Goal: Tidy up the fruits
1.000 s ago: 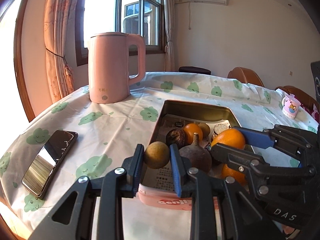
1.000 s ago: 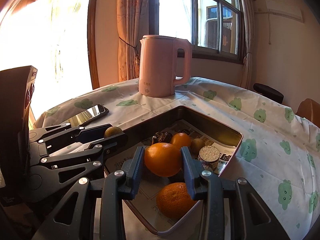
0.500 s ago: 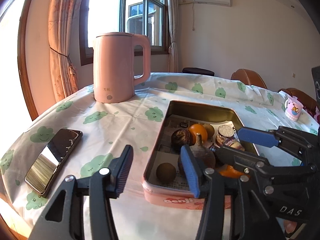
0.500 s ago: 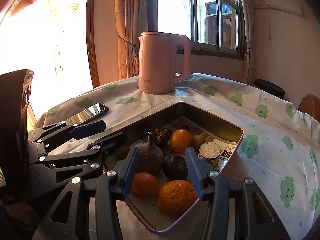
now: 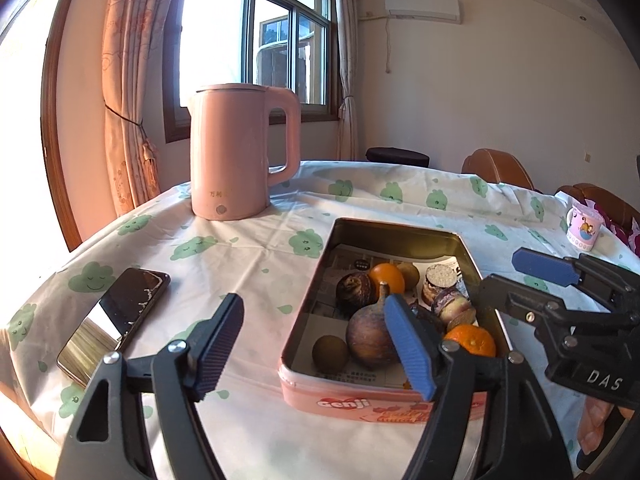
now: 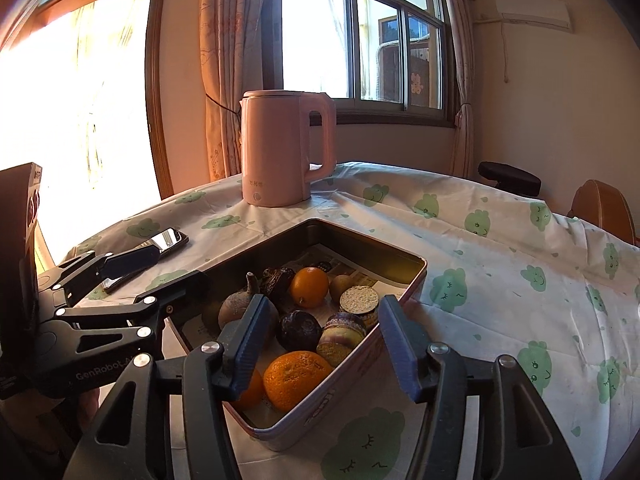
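A pink rectangular tin (image 5: 352,400) (image 6: 360,360) lined with newspaper holds the fruit: a brown kiwi (image 5: 330,353), a purple pear-shaped fruit (image 5: 370,338) (image 6: 240,306), a small orange (image 5: 386,278) (image 6: 309,287), a big orange (image 5: 470,340) (image 6: 296,378) and several dark fruits. My left gripper (image 5: 316,346) is open and empty, above the tin's near left corner. My right gripper (image 6: 320,344) is open and empty, above the tin's near end. Each gripper shows in the other's view, the right (image 5: 540,276) and the left (image 6: 132,276).
A pink kettle (image 5: 240,152) (image 6: 286,148) stands at the back of the table. A phone (image 5: 116,320) (image 6: 170,238) lies left of the tin. A small cup (image 5: 584,232) sits at the far right. Brown chairs (image 5: 496,168) stand behind the clothed table (image 5: 248,256).
Both grippers opened. The left let go of the kiwi and the right let go of an orange, both now lie in the tin. Both grippers drew back and up.
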Available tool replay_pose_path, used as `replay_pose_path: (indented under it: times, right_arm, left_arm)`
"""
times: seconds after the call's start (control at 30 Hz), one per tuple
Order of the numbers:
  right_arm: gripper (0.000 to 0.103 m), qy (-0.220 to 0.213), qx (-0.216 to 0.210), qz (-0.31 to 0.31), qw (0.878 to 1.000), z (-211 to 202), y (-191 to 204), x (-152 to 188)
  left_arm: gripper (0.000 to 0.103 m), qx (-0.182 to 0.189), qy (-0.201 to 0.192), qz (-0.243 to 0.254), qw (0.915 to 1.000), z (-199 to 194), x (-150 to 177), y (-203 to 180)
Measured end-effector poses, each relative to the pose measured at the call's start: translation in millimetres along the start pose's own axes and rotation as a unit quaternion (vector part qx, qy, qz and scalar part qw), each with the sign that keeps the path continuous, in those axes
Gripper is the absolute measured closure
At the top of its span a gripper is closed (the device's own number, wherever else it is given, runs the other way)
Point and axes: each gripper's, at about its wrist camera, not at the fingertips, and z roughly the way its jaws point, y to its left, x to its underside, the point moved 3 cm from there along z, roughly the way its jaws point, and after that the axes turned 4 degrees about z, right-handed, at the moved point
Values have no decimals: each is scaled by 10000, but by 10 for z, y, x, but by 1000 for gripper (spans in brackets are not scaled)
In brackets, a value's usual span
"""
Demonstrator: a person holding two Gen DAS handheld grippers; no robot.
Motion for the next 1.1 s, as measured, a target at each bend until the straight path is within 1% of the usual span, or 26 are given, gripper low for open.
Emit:
replay_pose_path:
  times: [0.3, 0.43, 1.1]
  right_arm:
    - [41, -155, 118, 135, 9997, -164, -118, -2]
    - [37, -194, 163, 157, 9996, -208, -145, -2]
    - [36, -285, 230, 206, 9991, -286, -192, -20]
  left_arm:
    - [26, 12, -50, 66, 10000, -47, -29, -78]
    - [25, 11, -52, 70, 10000, -51, -33, -91]
    - [24, 8, -53, 71, 10000, -56, -32, -98]
